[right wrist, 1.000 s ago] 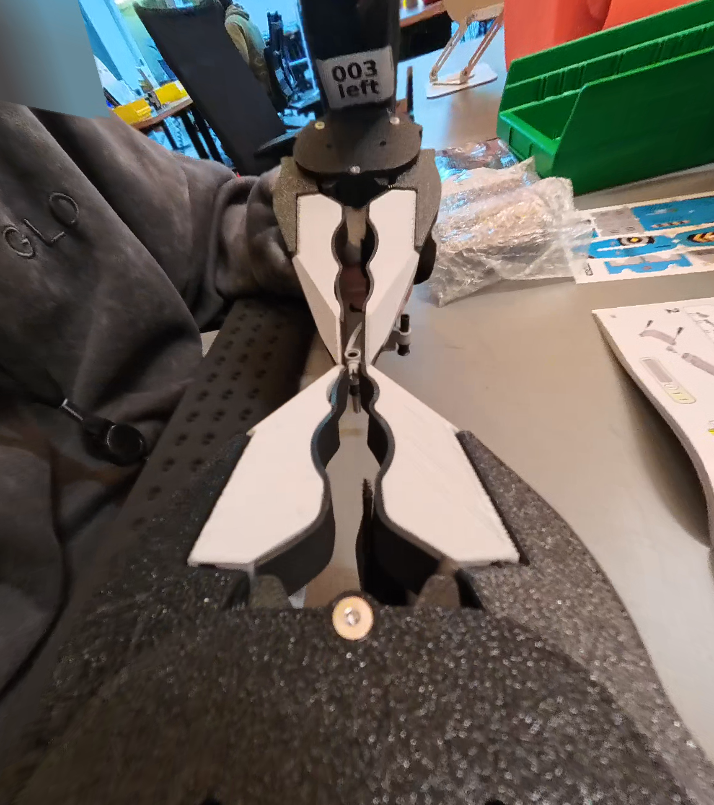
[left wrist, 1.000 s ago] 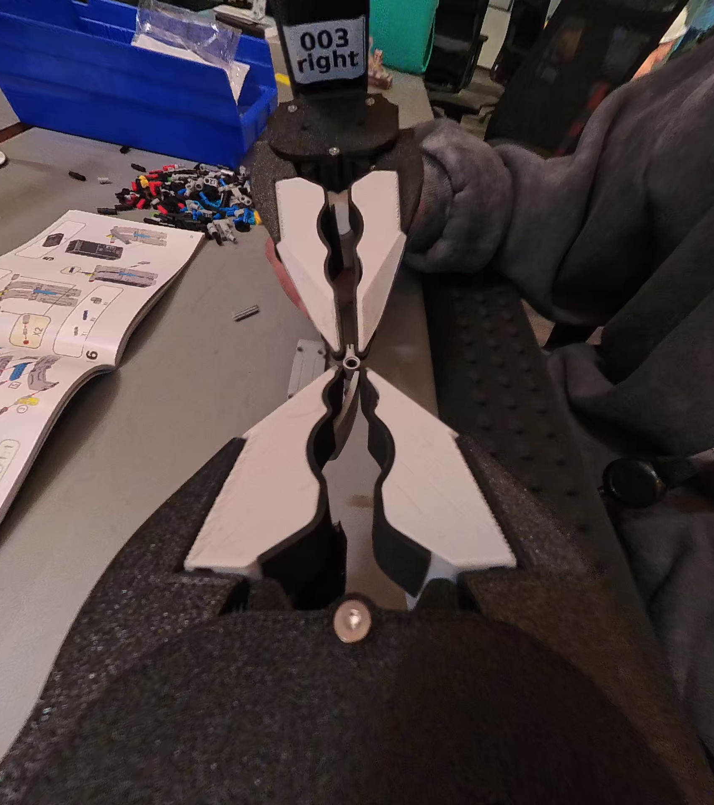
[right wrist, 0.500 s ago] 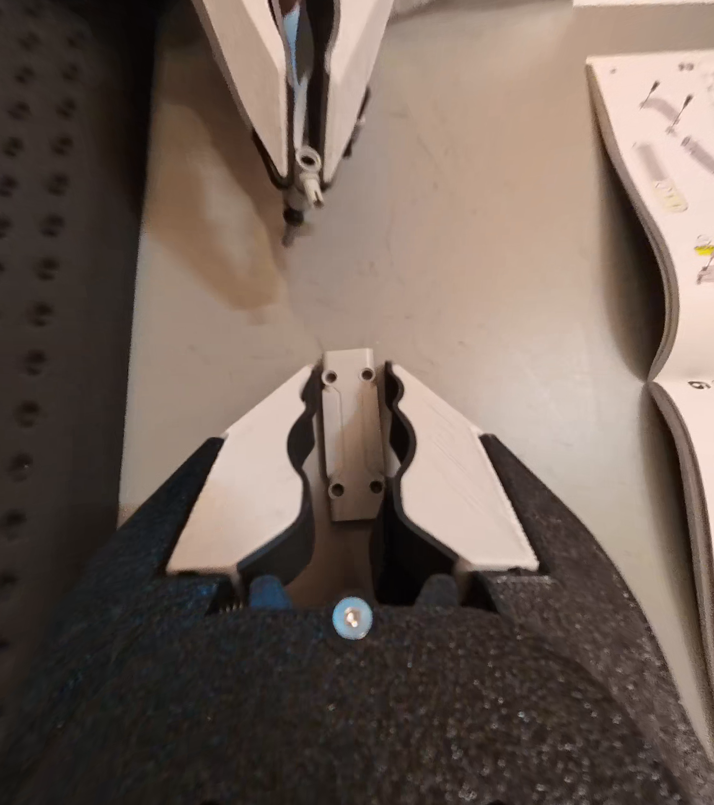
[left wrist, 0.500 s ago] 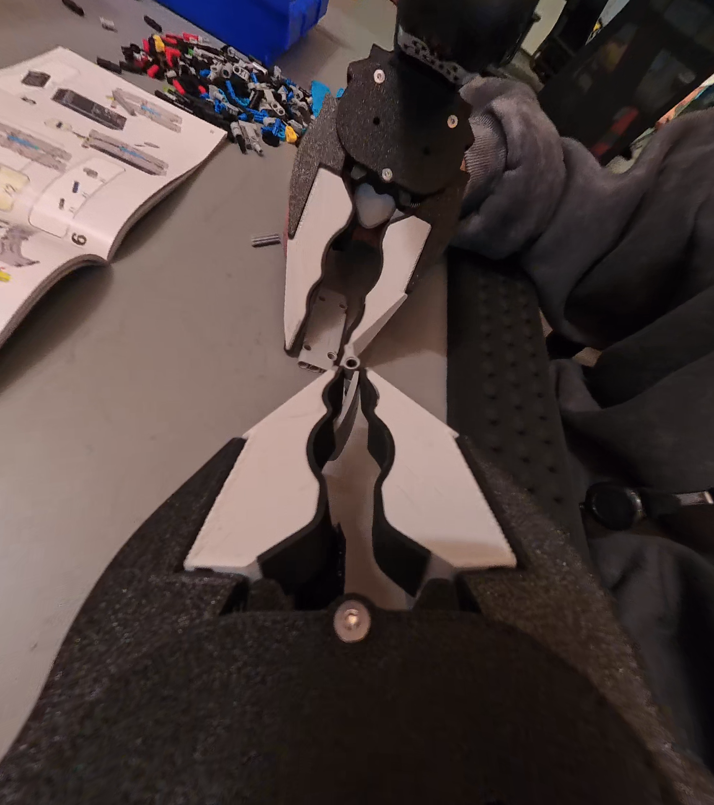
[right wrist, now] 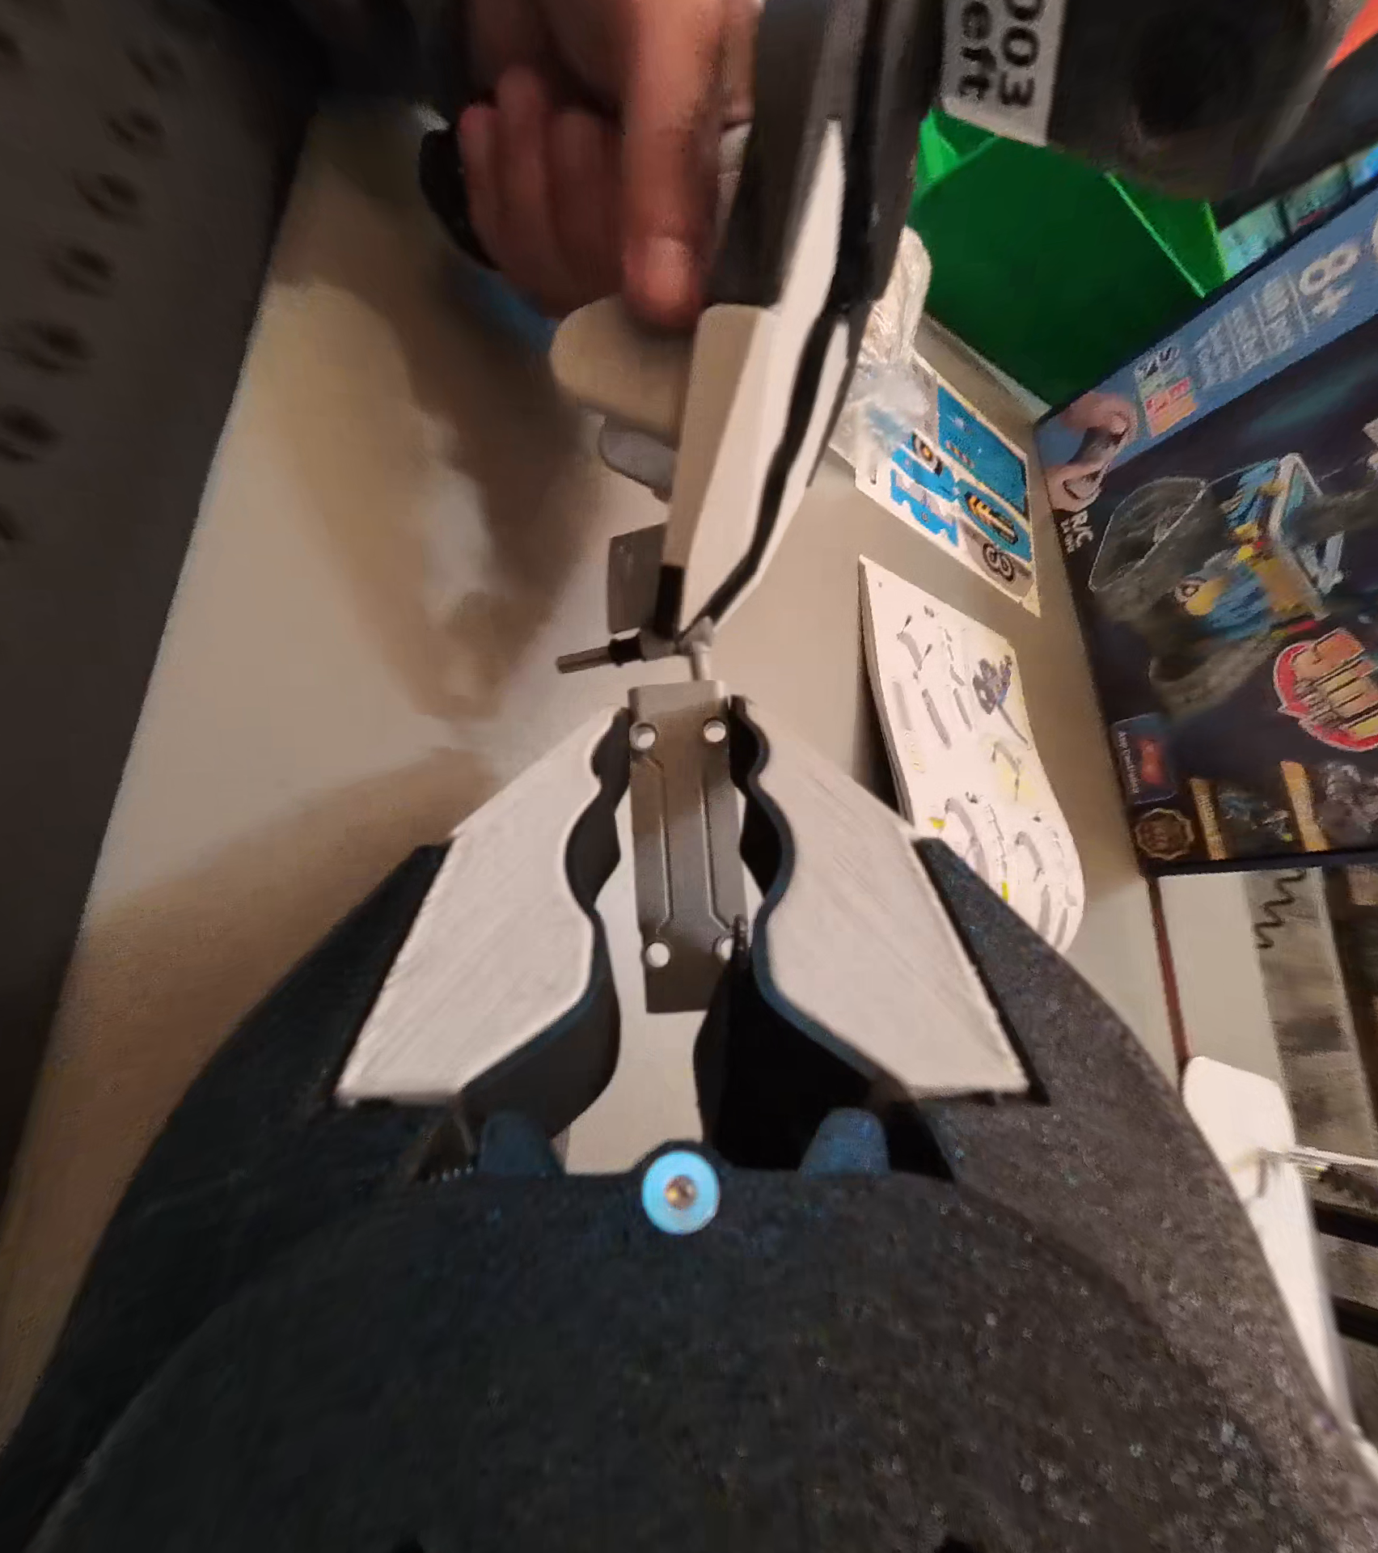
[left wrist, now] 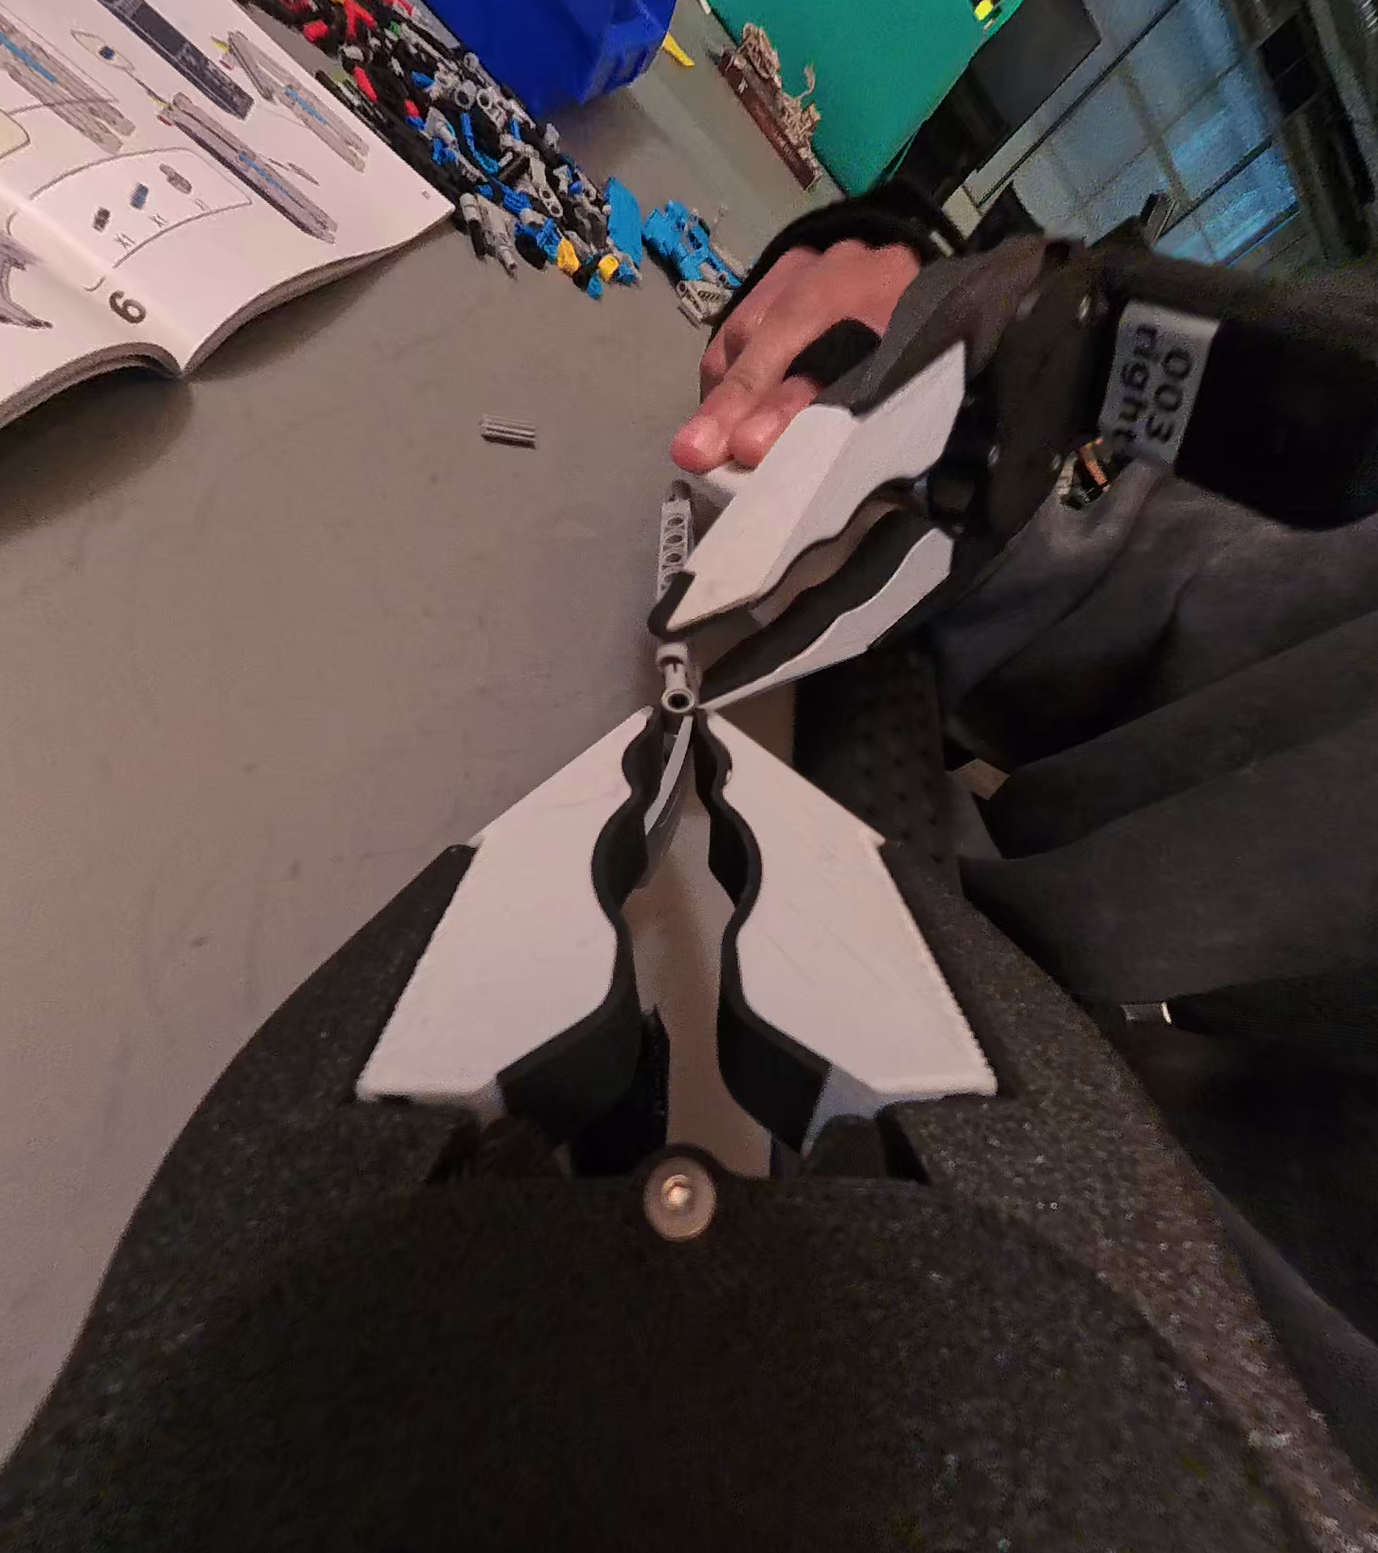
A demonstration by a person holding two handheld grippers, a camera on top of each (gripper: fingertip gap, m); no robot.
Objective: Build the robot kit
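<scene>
Above the grey table (left wrist: 249, 672), the left gripper (left wrist: 675, 710) pinched a small grey connector (left wrist: 675, 699), while the right gripper (right wrist: 679, 714) clamped a flat grey panel (right wrist: 681, 840), their tips nearly touching beside the open booklet (left wrist: 123, 210).

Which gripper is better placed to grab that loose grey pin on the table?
Right, probably: the right gripper hangs nearer the grey pin; but it and the left gripper are both already full.

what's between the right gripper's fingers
A flat grey panel with holes near its corners lies clamped between the right gripper's fingers. Its rear end is hidden in the dark gap behind.
</scene>
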